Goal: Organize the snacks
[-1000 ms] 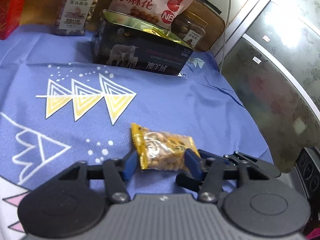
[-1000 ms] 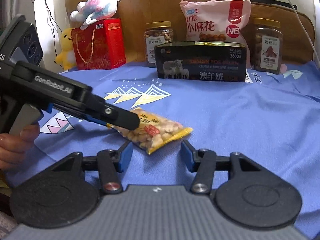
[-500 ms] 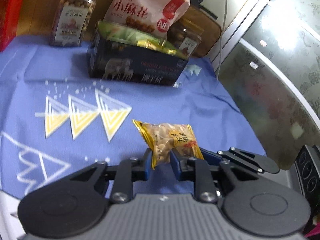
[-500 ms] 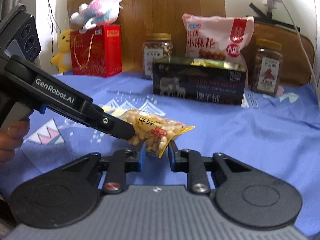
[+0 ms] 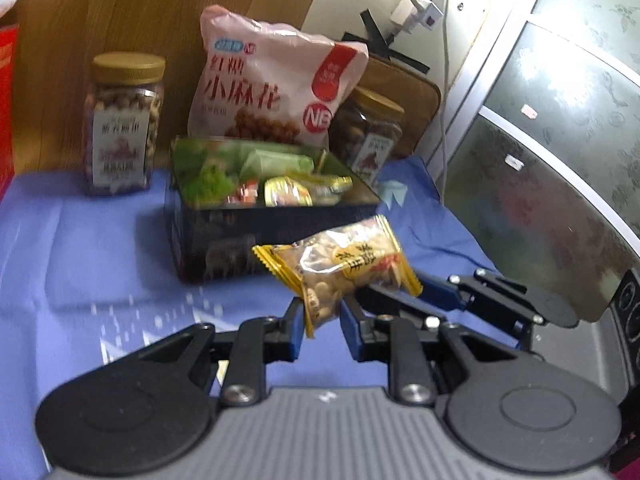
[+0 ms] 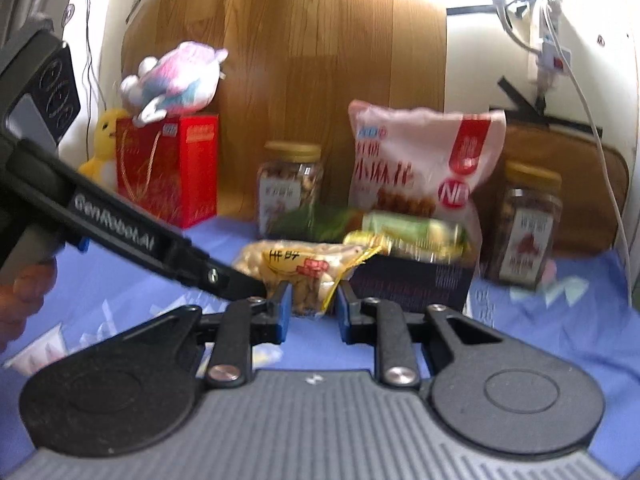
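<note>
1. The left gripper pinches the near end of a yellow-edged peanut packet; its blue fingers press on the wrapper from both sides.
2. The right gripper grips the same peanut packet at its other end, and its fingers are closed on the wrapper.
3. The packet hangs in the air between the 2 grippers, above the blue patterned cloth and just in front of the dark tin box.
4. The box stands open, with green, yellow and red snack packets lying inside.
5. Behind the box a pink snack bag stands upright, with 1 gold-lidded nut jar to its left and another jar to its right.
6. In the right wrist view, a red gift bag stands at the far left with a plush toy on top and a yellow plush beside it.
7. A person's fingers show at the left edge.
</note>
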Tool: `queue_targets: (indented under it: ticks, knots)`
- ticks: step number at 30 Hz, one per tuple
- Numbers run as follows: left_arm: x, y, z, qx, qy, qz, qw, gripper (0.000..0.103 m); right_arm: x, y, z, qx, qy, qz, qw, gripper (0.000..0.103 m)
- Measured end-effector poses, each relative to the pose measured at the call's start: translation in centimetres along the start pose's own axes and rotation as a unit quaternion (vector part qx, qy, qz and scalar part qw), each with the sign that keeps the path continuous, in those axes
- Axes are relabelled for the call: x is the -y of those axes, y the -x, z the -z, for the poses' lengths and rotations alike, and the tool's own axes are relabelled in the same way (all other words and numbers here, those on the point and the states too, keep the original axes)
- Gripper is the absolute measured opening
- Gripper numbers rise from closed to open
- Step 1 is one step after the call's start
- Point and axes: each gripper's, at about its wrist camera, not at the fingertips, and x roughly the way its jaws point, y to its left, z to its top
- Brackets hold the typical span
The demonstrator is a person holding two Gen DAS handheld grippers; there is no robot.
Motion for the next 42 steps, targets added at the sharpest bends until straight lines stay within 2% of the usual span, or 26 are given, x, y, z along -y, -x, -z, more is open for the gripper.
queue_targets:
  ticks: [5,13,16,19,21,25,33,35,42]
  knots:
    - [-1.3,-1.6,-3.1,0.014,0.009,-0.014,0.9998,0.02,1.3,-3.1,-1.9,0.018,0.009,0.002,1.0,0.025]
    - [-4.2,-4.9,-6.8,0.025,0.023,-0.042,0.9985,0.02,3.2,-8.4,-3.6,0.013,-0.013,0.0,1.0,0.026]
    - [-4.9,-6.2,-7.3,0.03,0.018,-0.074,0.9966,0.024,3.6,-10.3,-3.4,0.004,-0.021,-0.001,1.0,0.029]
    - [-5.3,-7.5,-7.4,0.04,0.01,-0.119,0.992,0.026,3.5,-11.8,-2.9,-0.002,-0.021,-0.001,1.0,0.04]
    - [-5.5,-8.1,-7.3,0.045,0.006,-0.136,0.9896,0.026,3.4,-12.1,-2.4,-0.003,-0.021,-0.001,1.0,0.043]
    - [-4.8,-8.0,-6.7,0.061,-0.009,-0.152,0.9865,0.028,3.6,-11.7,-2.1,0.001,-0.022,0.001,1.0,0.045]
    - [-2.6,-4.7,-4.6,0.067,-0.002,-0.144,0.9873,0.031,3.3,-8.5,-1.7,0.005,-0.047,0.003,0.999,0.045]
    - [-1.4,-3.5,-3.5,0.08,-0.013,-0.149,0.9855,0.037,3.1,-7.2,-1.3,0.007,-0.058,0.003,0.998,0.046]
    - [1.1,-1.9,0.9,0.051,-0.014,-0.149,0.9875,0.038,1.8,-3.1,1.5,-0.019,-0.09,0.011,0.996,0.048]
